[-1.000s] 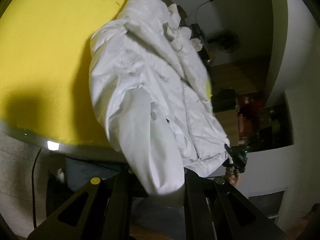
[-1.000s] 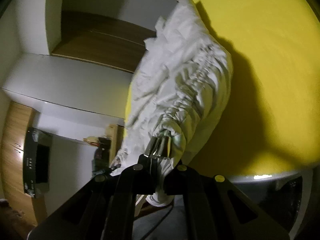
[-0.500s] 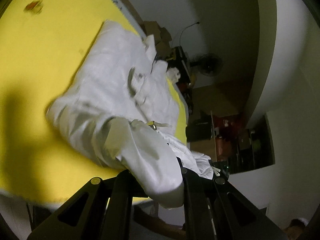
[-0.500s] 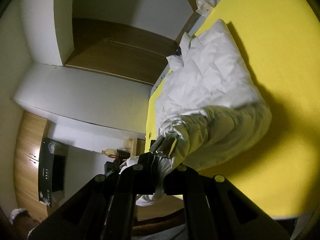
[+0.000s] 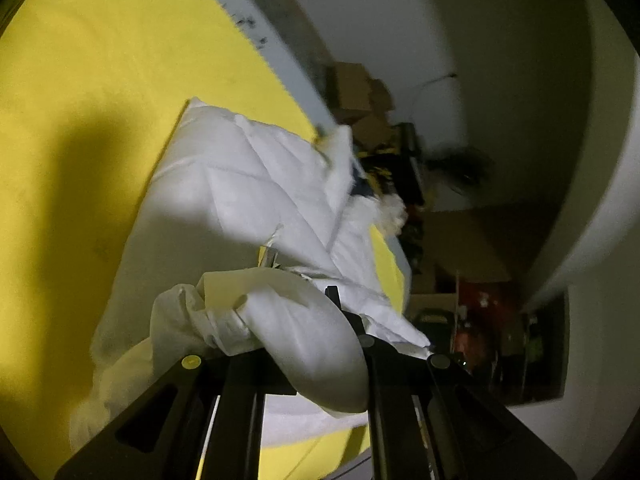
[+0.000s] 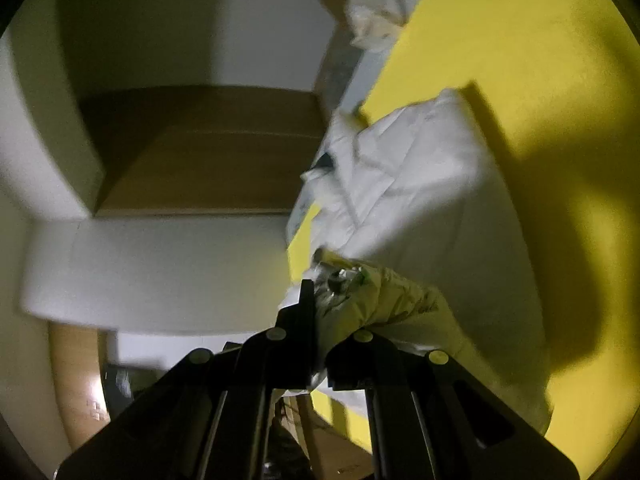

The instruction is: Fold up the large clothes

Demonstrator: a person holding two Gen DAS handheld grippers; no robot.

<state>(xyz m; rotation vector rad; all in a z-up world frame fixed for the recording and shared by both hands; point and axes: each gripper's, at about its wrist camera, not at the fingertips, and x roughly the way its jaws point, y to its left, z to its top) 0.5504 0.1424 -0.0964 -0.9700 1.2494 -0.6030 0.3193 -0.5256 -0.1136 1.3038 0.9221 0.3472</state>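
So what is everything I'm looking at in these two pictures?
white padded jacket: one, white, lying on the yellow surface, near end lifted
yellow surface: one, yellow, under the jacket
cardboard boxes: a few, brown, beyond the far edge
crumpled white bundle: one, white, at the far edge
wooden cabinet: one, brown, against the wall
left hand-held gripper: one, black, shut on a jacket sleeve
right hand-held gripper: one, black, shut on bunched jacket fabric

Dim lived-in home room, cardboard boxes (image 5: 356, 92) piling by the wall, standing fan (image 5: 460, 168) sitting near cluttered shelves (image 5: 516, 344), wooden wardrobe (image 6: 208, 148) showing.
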